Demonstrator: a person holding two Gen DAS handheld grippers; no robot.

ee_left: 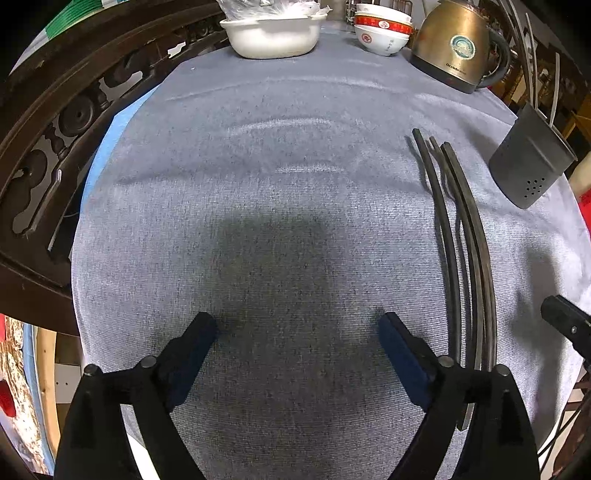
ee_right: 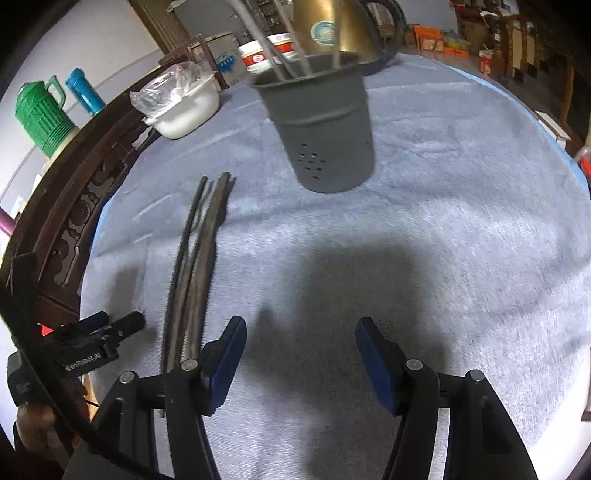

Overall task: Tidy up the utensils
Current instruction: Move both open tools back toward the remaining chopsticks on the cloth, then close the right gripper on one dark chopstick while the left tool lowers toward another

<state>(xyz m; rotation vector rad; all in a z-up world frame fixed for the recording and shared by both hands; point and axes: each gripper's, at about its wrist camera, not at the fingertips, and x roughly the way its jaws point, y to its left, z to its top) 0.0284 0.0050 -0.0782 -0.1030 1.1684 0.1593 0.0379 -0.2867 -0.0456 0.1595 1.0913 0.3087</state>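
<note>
dark chopsticks [ee_right: 192, 273] lie bundled on the worktop [ee_left: 258, 166] near the grey holder [ee_right: 325, 125], ready for pickup; left gripper [ee_left: 299, 328] and right gripper [ee_right: 301, 332] jaws released, empty.

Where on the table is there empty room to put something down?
The big bare patch of grey cloth lies between the chopsticks and the carved wooden rail. More bare cloth lies in front of the grey holder. The far edge is crowded: white tub, bowls, kettle.
</note>
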